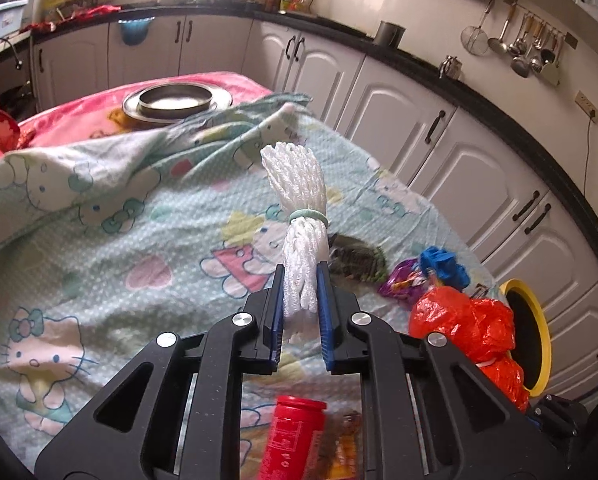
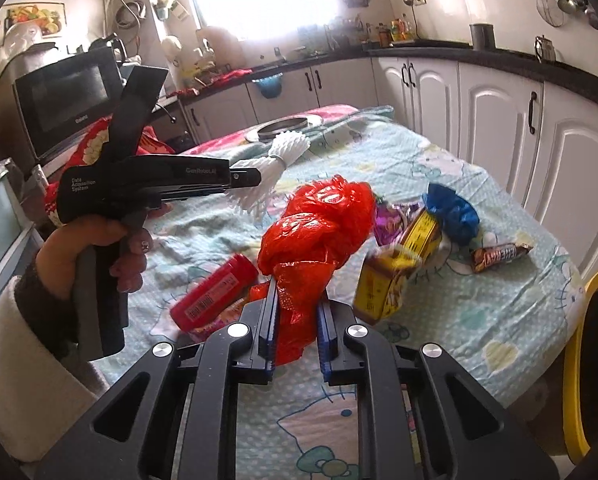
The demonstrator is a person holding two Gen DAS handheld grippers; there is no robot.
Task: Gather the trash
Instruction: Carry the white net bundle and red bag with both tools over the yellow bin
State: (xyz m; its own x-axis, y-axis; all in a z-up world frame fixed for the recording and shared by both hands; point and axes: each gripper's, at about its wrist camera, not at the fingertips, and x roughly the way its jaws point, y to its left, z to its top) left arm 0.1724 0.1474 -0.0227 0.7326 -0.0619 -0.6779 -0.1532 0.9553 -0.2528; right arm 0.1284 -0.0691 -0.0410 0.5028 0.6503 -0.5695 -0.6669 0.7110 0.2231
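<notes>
Trash is lifted in both hands: the left gripper (image 1: pixel 301 296) has its fingers pinching a white foam net sleeve (image 1: pixel 299 208) bound by a pale green band, the right gripper (image 2: pixel 297 320) pinching a crumpled red plastic bag (image 2: pixel 319 224). To finish well, carry each over the yellow-rimmed bin (image 2: pixel 575 360) beside the tabletop before letting go, keeping the dangling bag clear of the yellow box (image 2: pixel 395 272). The red canister (image 2: pixel 215 292) and wrappers remain.

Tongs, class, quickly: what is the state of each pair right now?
Left tongs: closed on the white foam net.
Right tongs: closed on the red plastic bag.
</notes>
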